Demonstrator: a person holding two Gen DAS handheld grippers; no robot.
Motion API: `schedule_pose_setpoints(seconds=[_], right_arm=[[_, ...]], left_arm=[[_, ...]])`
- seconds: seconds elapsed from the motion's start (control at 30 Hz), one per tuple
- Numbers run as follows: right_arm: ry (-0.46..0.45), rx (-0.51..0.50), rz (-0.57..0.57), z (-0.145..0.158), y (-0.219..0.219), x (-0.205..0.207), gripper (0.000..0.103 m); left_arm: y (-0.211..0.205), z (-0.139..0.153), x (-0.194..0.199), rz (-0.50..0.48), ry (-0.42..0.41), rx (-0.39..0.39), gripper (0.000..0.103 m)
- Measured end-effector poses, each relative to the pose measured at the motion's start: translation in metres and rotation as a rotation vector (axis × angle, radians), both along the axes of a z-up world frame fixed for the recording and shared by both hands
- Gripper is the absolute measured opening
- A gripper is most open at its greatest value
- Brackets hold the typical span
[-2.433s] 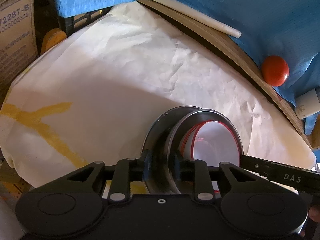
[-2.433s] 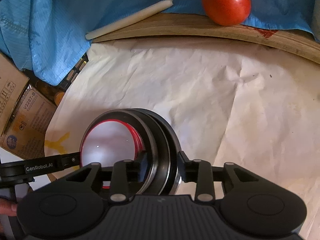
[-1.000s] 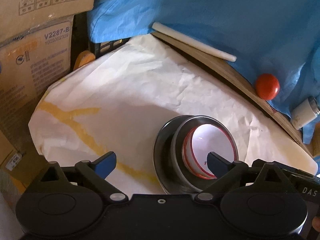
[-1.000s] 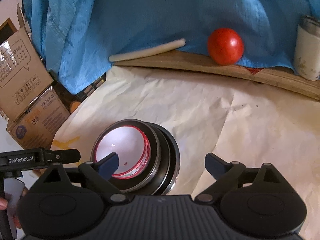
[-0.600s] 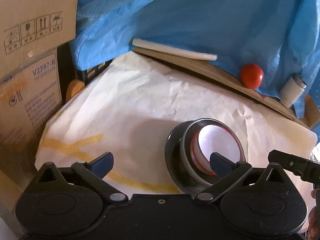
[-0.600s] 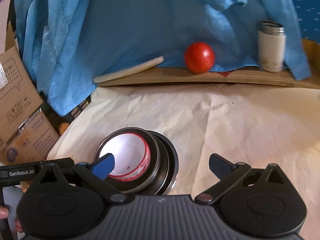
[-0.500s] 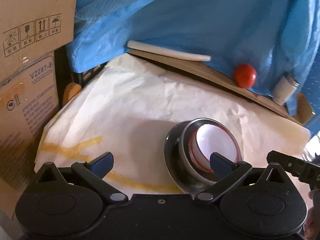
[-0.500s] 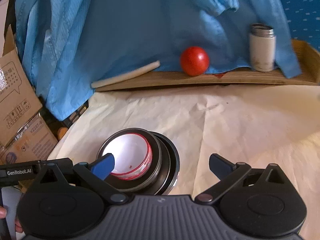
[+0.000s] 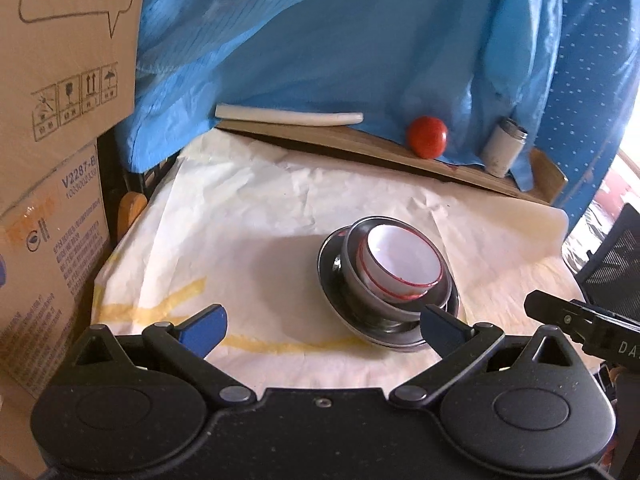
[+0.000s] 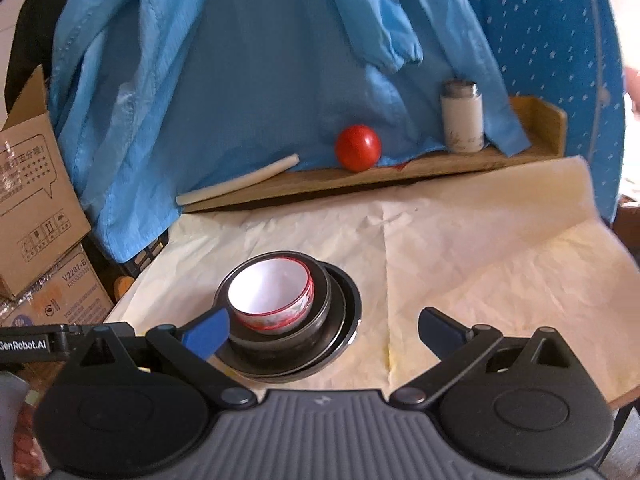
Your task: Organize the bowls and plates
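Resting on the crumpled white paper (image 10: 460, 248), the stack (image 10: 288, 312) consists of a white red-rimmed bowl (image 10: 272, 292) nested in a steel bowl (image 10: 320, 312), which sits on a dark steel plate (image 10: 348, 320). In the right wrist view the stack lies near and left of centre; in the left wrist view it lies near and right of centre (image 9: 388, 276).

Left gripper (image 9: 320, 324): jaws spread wide, holding nothing, positioned nearer than the stack and clear of it. Right gripper (image 10: 324, 330): jaws likewise spread wide and empty; its left blue fingertip (image 10: 206, 336) overlaps the stack's near edge in the picture, but contact cannot be confirmed.

Judged from the nested arrangement, the stacking appears complete.

Hazards from this position:
- The white bowl looks tilted within the steel bowl. A knock from either fingertip could tip it or slide the stack.
- The paper is loose and creased. Dragging a gripper across it could pull the stack sideways.
- A tomato (image 10: 357, 147) and a white canister (image 10: 462, 118) stand on the far wooden ledge (image 10: 440, 164), well apart from the stack. A sweeping motion toward the far side could dislodge them.
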State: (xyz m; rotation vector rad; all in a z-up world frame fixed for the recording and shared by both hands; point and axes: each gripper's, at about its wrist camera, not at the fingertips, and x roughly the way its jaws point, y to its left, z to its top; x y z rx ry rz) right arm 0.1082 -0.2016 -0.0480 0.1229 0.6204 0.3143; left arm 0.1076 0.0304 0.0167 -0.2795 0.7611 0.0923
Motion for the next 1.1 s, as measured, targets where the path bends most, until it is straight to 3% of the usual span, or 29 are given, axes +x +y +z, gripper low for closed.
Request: schedule_pose_setpoints(seconds=[0.2, 0.47, 0.67, 0.83, 1.1], right_arm=[[-0.054, -0.053, -0.006, -0.001, 0.007, -0.029, 0.103], [-0.130, -0.081, -0.040, -0.008, 0.011, -0.055, 0.103], [-0.143, -0.074, -0.070, -0.012, 0.007, -0.064, 0.103], [-0.182, -0.058, -0.076, -0.019, 0.004, -0.071, 0.103], [-0.190, -0.048, -0.080, -0.030, 0.001, -0.073, 0.103]], left_arm=[[-0.009, 0.006, -0.023, -0.034, -0.131, 0.085, 0.102], [-0.019, -0.006, -0.047, -0.082, -0.216, 0.094, 0.102], [-0.017, -0.016, -0.057, -0.086, -0.255, 0.065, 0.102], [-0.023, -0.023, -0.062, -0.096, -0.277, 0.134, 0.102], [-0.020, -0.037, -0.065, -0.058, -0.255, 0.152, 0.102]])
